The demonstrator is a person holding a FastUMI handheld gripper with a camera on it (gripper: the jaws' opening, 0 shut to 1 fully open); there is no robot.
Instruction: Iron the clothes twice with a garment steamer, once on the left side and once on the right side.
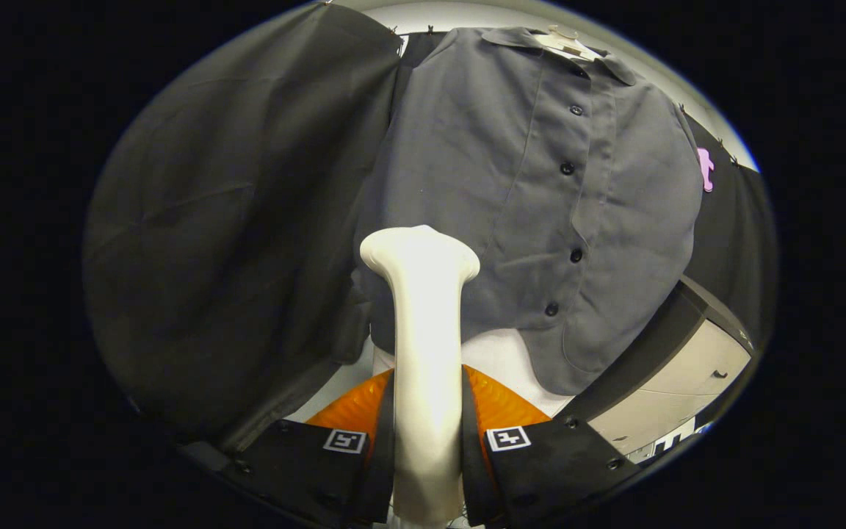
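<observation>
A grey button-up shirt (540, 198) hangs on a white hanger (566, 40) against the black cloth wall. My gripper (427, 426) is shut on the handle of a white garment steamer (423, 338), which stands upright between the fingers. The steamer's wide head (419, 250) is up against the lower left part of the shirt, left of the button row; I cannot tell whether it touches the cloth.
Black cloth (232, 220) hangs to the left of the shirt. A white surface (500, 360) lies under the shirt's hem. A beige cabinet with a dark top (695, 367) stands to the right, below the shirt's side.
</observation>
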